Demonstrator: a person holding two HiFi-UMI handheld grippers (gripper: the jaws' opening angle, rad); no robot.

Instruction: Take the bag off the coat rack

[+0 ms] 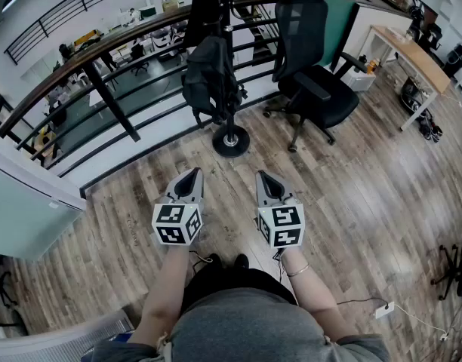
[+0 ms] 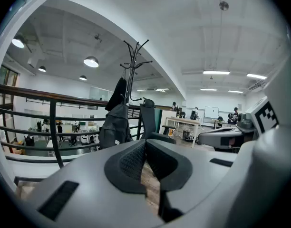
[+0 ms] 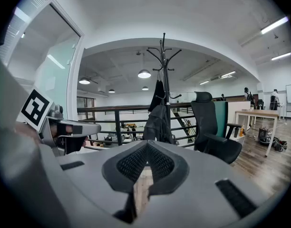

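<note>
At the top centre of the head view, the black bag [image 1: 208, 78] hangs on the coat rack [image 1: 231, 139] (just left of an office chair [image 1: 318, 81]). In the lower middle, the left hand-held gripper [image 1: 190, 179] and right hand-held gripper [image 1: 266, 182] are both clenched on nothing, well apart from the bag.

Wood-plank floor [image 1: 382, 202], black office chair [image 1: 329, 100] — dark railing [image 1: 112, 104] behind

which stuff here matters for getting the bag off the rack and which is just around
For the job: bag, coat rack, left tongs, right tongs.
Just around: office chair, desk, railing.
</note>
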